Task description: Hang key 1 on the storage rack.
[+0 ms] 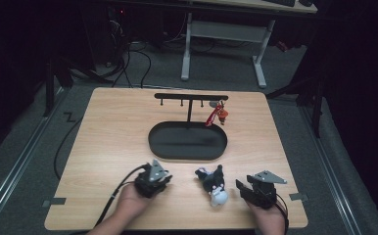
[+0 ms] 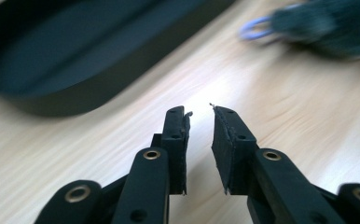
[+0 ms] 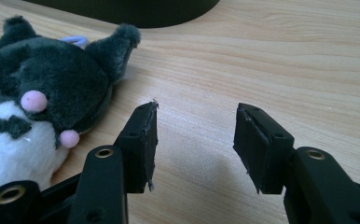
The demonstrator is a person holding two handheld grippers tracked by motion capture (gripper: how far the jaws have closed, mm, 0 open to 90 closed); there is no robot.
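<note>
The wooden table carries a black oval tray with a T-shaped hanger rack rising from its far edge; a red keychain already hangs from a peg near the rack's right end. The other 3 pegs are bare.

The plush toy lies on the tabletop in front of the tray, between the 2 grippers — its long axis runs from the dark head, nearer the tray, to the white body pointing back at the person. The right gripper sits just beside it, nearer than the left gripper. In the right gripper view the plush toy is off to the left of the jaws, not between them, so that hand would likely have to swing left to take it.

Both grippers stand open and empty: the right gripper with a wide gap over bare wood, the left gripper with a narrower one, the toy blurred at its upper right.

The toy is dark grey with pointed ears, pink spots and a white front. A pale blue loop peeks out behind its head — probably the part meant for a peg.
</note>
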